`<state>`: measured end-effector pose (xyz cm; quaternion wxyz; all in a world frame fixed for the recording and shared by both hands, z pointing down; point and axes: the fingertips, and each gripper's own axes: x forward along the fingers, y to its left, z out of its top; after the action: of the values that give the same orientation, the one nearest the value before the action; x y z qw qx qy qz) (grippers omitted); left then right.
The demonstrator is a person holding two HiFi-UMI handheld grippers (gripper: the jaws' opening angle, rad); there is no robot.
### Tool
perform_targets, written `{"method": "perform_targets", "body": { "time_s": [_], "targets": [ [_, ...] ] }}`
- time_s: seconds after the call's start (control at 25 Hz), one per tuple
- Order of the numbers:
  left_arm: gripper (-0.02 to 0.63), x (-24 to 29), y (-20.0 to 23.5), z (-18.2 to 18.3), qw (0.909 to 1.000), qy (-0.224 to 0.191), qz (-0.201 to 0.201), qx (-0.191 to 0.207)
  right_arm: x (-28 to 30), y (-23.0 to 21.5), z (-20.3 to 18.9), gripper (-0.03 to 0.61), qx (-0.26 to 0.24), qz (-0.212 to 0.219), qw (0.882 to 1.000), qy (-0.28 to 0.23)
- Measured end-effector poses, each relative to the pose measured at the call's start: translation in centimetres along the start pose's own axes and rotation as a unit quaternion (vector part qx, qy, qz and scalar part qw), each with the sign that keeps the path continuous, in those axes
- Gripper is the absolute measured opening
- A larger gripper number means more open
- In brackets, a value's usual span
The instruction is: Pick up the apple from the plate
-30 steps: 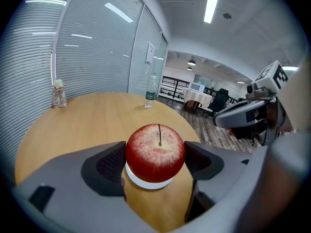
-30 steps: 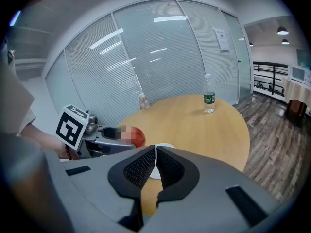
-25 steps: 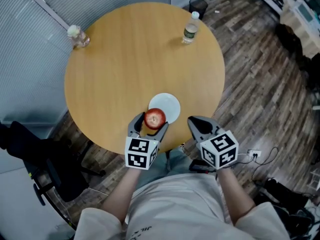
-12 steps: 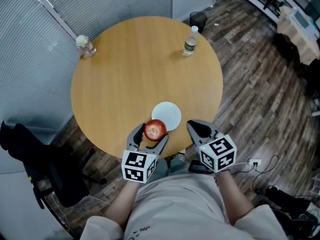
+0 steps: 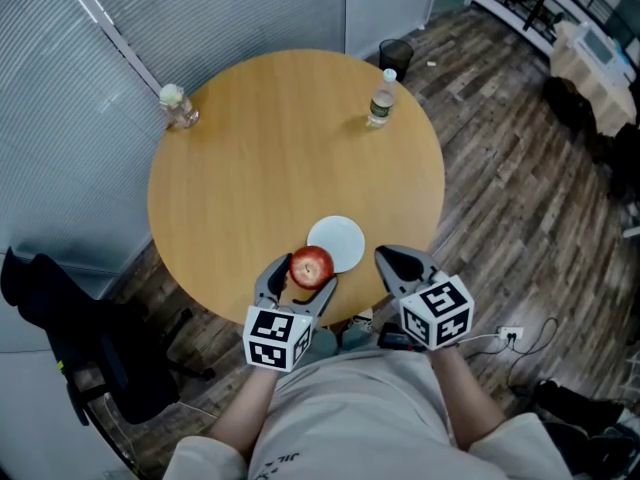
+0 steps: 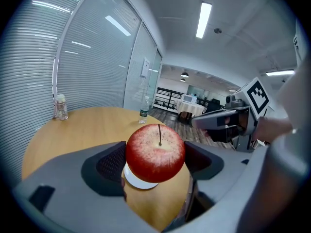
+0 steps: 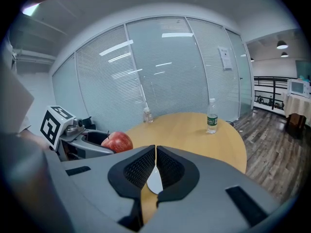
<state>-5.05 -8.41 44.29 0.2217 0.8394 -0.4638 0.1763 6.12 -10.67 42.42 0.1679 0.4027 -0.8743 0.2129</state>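
Note:
A red apple [image 5: 311, 266] [image 6: 155, 153] [image 7: 116, 142] is clamped between the jaws of my left gripper [image 5: 301, 280] [image 6: 156, 160], held in the air above the near rim of the round wooden table [image 5: 250, 158]. The small white plate [image 5: 338, 241] [image 6: 140, 181] lies bare on the table just beyond the apple. My right gripper [image 5: 397, 264] [image 7: 155, 168] hovers off the table's near right edge, its jaws pressed together with nothing between them.
A plastic water bottle [image 5: 380, 102] [image 7: 211, 116] stands at the table's far right edge, and a small clear bottle [image 5: 176, 104] [image 6: 60, 108] at the far left. A dark bin [image 5: 396, 53] sits on the wood floor beyond. A black chair [image 5: 70, 328] stands at left.
The left gripper has drawn the apple back toward me, off the plate and over the table's near edge. The right gripper has stayed shut in about the same place.

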Motion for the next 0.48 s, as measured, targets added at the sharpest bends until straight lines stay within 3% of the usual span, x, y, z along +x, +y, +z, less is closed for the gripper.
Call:
{"method": "perform_targets", "body": {
  "time_s": [0.48],
  "targets": [
    [0.377,0.07,-0.43,1.09,0.9998,-0.006,-0.012,0.012,-0.37,0.29,0.84,0.029,-0.003,0.003,1.000,-0.008]
  ]
}}
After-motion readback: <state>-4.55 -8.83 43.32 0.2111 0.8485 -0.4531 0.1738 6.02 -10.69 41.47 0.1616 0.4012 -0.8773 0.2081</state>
